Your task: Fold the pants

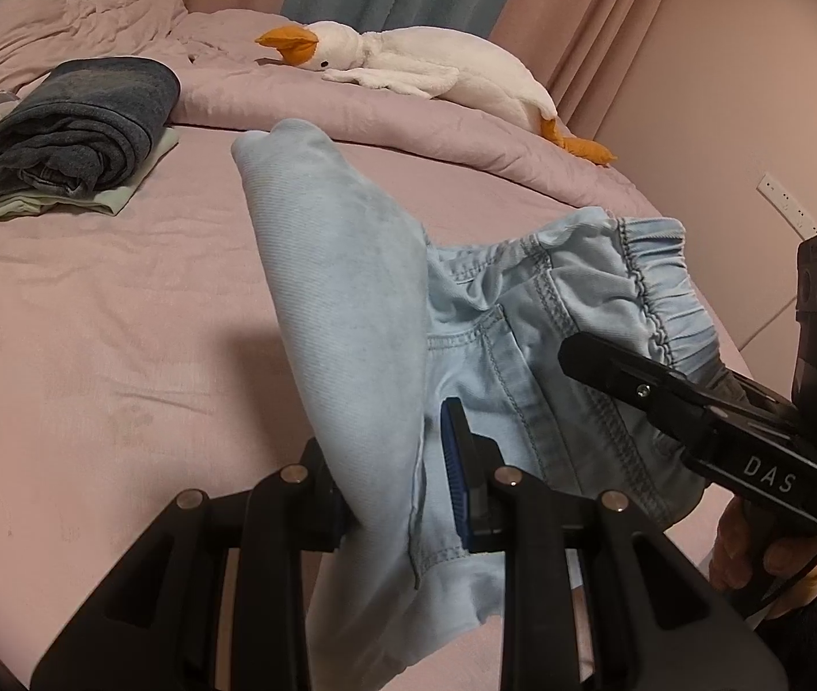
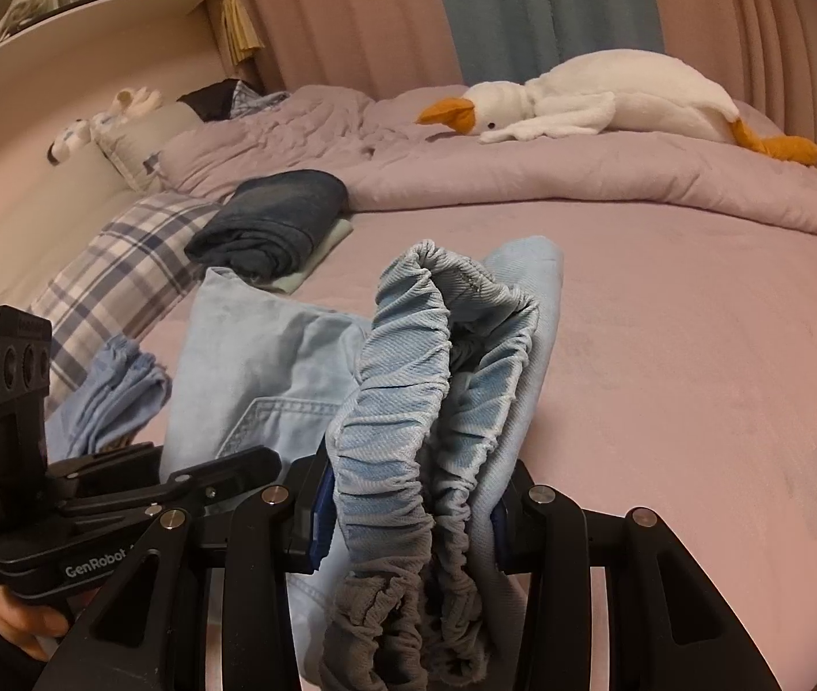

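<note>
Pants [image 1: 350,299] clamped by both grippers above bed [image 1: 120,345].
Left gripper [image 1: 396,495] pinches leg fabric; right gripper [image 2: 408,524] pinches bunched waistband [image 2: 437,357]; slippage risks uneven fold.

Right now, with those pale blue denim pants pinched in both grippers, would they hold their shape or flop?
Probably flop: the pale blue denim pants drape over the left gripper. The elastic waistband bunches in the right gripper, so it likely stretches.

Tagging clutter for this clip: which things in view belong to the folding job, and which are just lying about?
In the job:
light blue denim pants with elastic waistband
left gripper
right gripper

Lying about:
white plush goose
folded dark blue jeans
plaid pillow
pink quilt
</note>
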A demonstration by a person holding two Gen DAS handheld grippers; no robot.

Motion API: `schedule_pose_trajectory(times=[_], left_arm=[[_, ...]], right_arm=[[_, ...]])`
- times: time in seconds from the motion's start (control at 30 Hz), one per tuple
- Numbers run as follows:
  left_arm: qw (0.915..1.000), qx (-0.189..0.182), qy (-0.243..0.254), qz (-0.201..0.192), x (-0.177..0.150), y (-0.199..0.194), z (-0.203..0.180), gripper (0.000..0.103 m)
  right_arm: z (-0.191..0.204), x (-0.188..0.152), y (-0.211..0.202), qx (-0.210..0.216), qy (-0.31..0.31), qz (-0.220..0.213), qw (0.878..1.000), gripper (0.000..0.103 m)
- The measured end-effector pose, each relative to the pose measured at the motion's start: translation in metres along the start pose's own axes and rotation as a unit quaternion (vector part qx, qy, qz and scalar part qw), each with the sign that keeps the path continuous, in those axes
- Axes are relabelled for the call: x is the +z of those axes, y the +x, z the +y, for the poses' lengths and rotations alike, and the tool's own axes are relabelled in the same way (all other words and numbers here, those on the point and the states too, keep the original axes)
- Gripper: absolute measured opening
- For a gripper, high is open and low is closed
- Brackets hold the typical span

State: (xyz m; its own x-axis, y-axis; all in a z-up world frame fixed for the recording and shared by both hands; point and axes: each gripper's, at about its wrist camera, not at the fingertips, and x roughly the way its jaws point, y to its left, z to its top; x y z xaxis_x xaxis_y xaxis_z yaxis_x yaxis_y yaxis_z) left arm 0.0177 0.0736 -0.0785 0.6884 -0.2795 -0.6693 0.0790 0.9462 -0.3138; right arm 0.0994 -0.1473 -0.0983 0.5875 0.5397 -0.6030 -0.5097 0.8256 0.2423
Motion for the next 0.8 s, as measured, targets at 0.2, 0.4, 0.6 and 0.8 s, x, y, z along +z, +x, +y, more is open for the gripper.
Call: schedule_pose_trajectory(times=[0.2, 0.4, 0.6, 0.8], left_arm=[[1.0000, 0.003, 0.003, 0.002, 0.009, 0.011, 0.004, 0.025], [0.9999, 0.005, 0.008, 0.004, 0.019, 0.025, 0.005, 0.025], [0.9999, 0.006, 0.013, 0.007, 0.029, 0.040, 0.008, 0.025], [0.9999, 0.009, 0.012, 0.008, 0.039, 0.053, 0.011, 0.025]], right_arm=[[-0.002, 0.006, 0.008, -0.002, 0.001, -0.001, 1.000, 0.043], [-0.005, 0.013, 0.019, -0.006, 0.000, -0.004, 1.000, 0.043], [-0.009, 0.021, 0.028, -0.010, 0.002, -0.005, 1.000, 0.043], [-0.011, 0.030, 0.038, -0.011, -0.004, -0.007, 1.000, 0.043]])
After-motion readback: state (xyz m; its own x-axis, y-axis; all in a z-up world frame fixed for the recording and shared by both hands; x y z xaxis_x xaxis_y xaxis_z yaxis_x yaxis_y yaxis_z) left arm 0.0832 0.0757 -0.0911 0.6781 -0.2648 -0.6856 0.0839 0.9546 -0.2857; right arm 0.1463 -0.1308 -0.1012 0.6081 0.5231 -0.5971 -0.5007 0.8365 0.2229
